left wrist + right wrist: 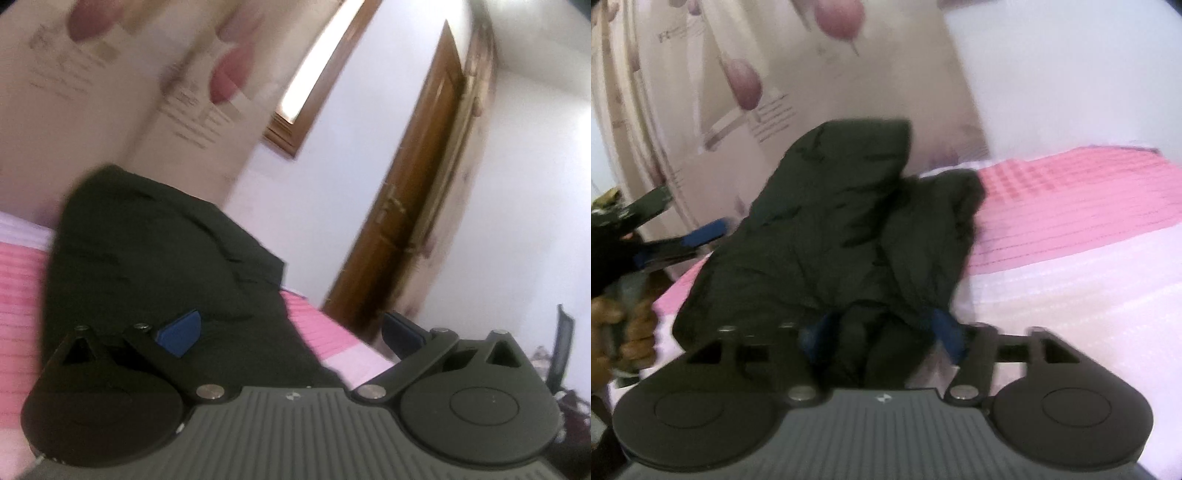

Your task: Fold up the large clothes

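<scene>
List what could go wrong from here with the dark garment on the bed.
1. The right gripper has bunched cloth of the dark garment between its blue fingers, so a lift may drag a crumpled wad, not a clean edge.
2. The left gripper is open and holds nothing, so the far side could sag or twist.
3. The garment lies near the edge of the pink bedspread and might slide off.

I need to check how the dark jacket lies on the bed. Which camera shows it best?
The right wrist view: the dark jacket shows almost whole, crumpled on the pink bedspread. The left wrist view shows only one blurred side.
</scene>
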Available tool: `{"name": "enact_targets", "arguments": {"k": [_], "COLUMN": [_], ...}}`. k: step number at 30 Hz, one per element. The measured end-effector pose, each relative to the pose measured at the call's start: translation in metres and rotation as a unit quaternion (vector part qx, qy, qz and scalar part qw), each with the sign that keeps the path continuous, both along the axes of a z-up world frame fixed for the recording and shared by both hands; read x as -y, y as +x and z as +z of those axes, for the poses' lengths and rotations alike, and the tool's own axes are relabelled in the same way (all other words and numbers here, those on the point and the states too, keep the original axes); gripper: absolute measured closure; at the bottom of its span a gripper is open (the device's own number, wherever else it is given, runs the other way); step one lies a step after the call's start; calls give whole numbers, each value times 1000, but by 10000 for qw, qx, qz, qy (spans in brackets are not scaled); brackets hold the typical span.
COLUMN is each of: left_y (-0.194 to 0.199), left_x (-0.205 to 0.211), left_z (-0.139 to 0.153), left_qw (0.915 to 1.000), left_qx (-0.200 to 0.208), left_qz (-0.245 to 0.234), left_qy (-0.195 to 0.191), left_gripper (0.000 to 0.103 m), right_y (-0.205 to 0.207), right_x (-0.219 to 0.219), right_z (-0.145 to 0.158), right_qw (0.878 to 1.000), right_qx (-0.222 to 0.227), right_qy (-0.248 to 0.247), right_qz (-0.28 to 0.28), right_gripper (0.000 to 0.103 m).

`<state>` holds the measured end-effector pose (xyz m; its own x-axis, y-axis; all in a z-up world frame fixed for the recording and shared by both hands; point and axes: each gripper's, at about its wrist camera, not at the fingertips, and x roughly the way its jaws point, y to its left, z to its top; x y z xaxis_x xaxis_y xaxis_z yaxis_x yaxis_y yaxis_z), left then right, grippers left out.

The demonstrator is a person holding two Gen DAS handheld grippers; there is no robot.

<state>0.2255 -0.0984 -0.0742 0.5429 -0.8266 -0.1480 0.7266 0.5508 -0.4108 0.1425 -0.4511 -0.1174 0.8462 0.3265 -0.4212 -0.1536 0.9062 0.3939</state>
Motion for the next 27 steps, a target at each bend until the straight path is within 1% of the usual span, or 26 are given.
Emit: {"name": "enact_targets", "arguments": {"k": [3, 5, 8, 10, 12, 15, 19, 24, 27], "left_y": [-8, -12, -13, -13, -12, -8, -2, 5, 9], "left_x": [-18, -24, -23, -21, -18, -12, -8, -5, -4], "left_z": [4, 7, 10, 11, 10, 7, 2, 0, -2], "left_qw": [9982, 9943, 9862, 9813, 9770, 9697, 9654, 9602, 9588], "left_qx": [-40, -72, -89, -95, -115, -188, -244, -265, -276], "left_qz": [400, 710, 1053, 1183, 1257, 1369, 1380, 1445, 1457], "left_qy": [453, 791, 1271, 1513, 1717, 2014, 2200, 2375, 2424], "left_gripper": [0, 0, 0, 0, 0, 0, 0, 0, 0], "right_y": [-1, 5, 12, 15, 18, 20, 24, 32, 34], "right_x": [5, 7, 8, 6, 2, -2, -6, -5, -5], "right_z": [0, -1, -2, -2, -3, -5, -7, -11, -12], "right_qw": [9995, 9983, 9962, 9957, 9960, 9957, 9954, 9946, 9944], "right_qx": [-109, -267, -365, -415, -447, -489, -534, -623, -627], "right_qy": [280, 509, 793, 832, 778, 787, 788, 835, 856], "right_qz": [-26, -17, 10, 20, -18, -47, -57, -27, 2], "right_gripper": [15, 15, 15, 14, 9, 7, 5, 1, 0]}}
